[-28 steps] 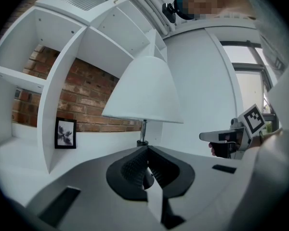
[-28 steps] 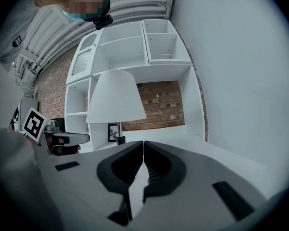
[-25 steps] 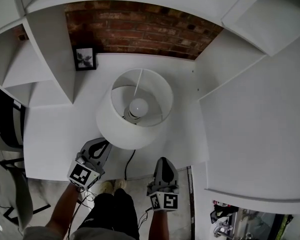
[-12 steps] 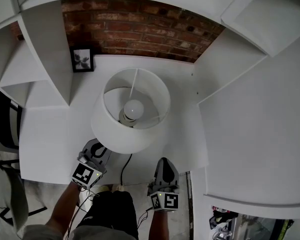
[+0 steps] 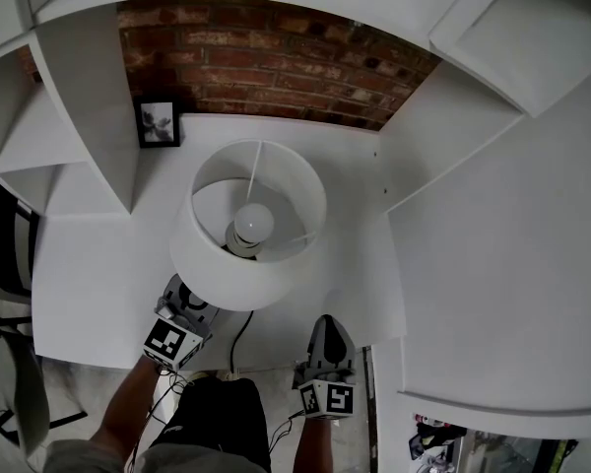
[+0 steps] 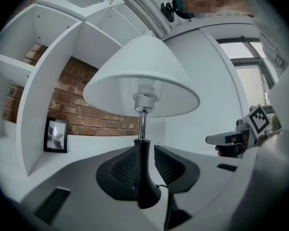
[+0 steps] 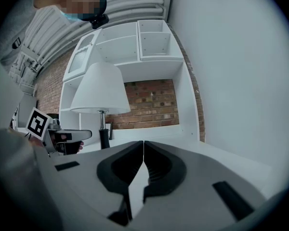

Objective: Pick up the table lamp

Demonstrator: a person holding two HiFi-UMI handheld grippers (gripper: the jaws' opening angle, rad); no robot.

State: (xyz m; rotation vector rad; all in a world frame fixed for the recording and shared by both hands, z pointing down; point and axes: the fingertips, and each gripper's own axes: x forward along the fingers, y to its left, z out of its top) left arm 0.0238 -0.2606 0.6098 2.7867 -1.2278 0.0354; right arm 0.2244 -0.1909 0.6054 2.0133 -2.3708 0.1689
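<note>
The table lamp has a white shade (image 5: 246, 227), a lit-looking bulb (image 5: 253, 222) and a black stem (image 6: 143, 172) on the white desk (image 5: 98, 284). My left gripper (image 5: 182, 299) reaches under the shade's near left rim. In the left gripper view its jaws are opening around the black stem (image 6: 144, 148); the stem lies against the left pad, with a gap to the right pad. My right gripper (image 5: 325, 319) hovers at the desk's front edge, right of the lamp, jaws closed tip to tip (image 7: 143, 143) with nothing between them.
A small framed picture (image 5: 159, 123) leans against the brick wall (image 5: 276, 52) at the back left. White shelf panels (image 5: 89, 116) close in on both sides. The lamp's black cord (image 5: 238, 328) runs off the front edge between my grippers.
My left gripper has slid further under the shade, up to the lamp's stem. The right gripper has crept slightly forward at the desk edge.
</note>
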